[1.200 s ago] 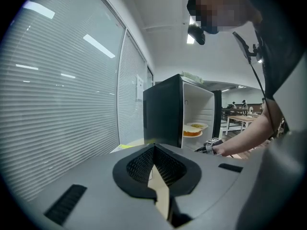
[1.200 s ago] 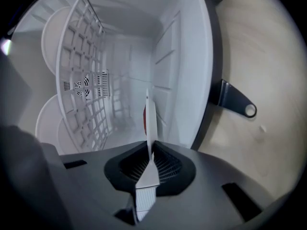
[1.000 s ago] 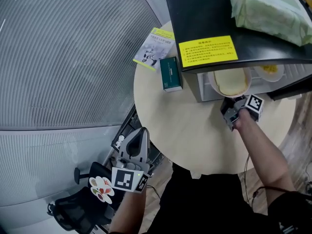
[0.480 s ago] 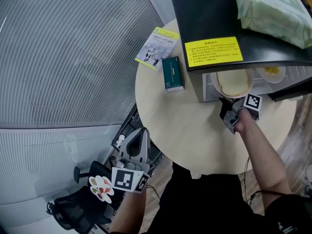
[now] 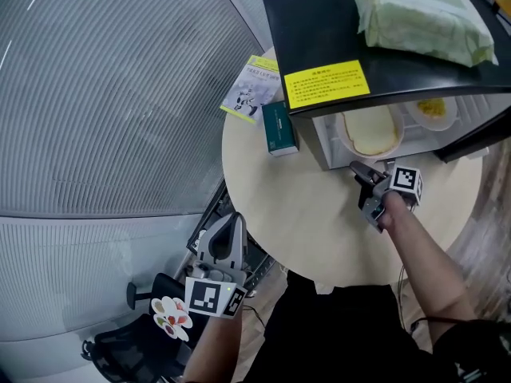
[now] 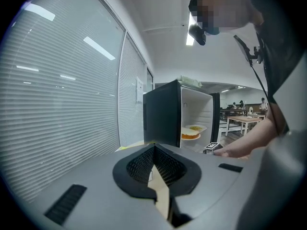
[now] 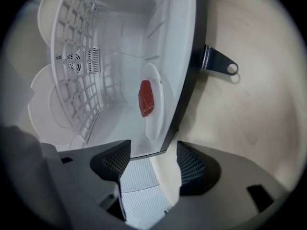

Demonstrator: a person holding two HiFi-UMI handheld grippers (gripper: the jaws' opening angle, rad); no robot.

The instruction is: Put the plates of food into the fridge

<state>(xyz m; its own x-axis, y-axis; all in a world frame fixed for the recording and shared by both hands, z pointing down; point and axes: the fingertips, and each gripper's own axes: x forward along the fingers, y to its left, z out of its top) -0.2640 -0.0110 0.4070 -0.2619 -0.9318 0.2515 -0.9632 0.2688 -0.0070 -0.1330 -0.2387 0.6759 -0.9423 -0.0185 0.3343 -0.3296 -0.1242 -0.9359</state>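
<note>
A black mini fridge [image 5: 351,30] stands open on the round table [image 5: 303,206]. On its wire shelf [image 7: 79,71] sit a plate of pale bread [image 5: 370,132] and a plate of yellow food [image 5: 432,110]. Under the shelf, on the fridge floor, a white plate with a red piece of food [image 7: 149,99] lies free. My right gripper [image 5: 361,180] [image 7: 151,159] is just outside the fridge mouth; its jaws have just been opening and nothing is between them. My left gripper [image 5: 221,246] [image 6: 160,195] hangs shut and empty beside the table, pointed at the fridge [image 6: 165,119].
A green box [image 5: 279,126] and a leaflet [image 5: 251,84] lie on the table left of the fridge. A green soft pack [image 5: 419,10] rests on the fridge top by a yellow label [image 5: 327,84]. A black hinge bracket [image 7: 218,61] juts from the fridge's base. An office chair [image 5: 132,345] stands lower left.
My right gripper has drawn back from the fridge mouth toward the person, and its jaws now stand spread. The left gripper has stayed where it was.
</note>
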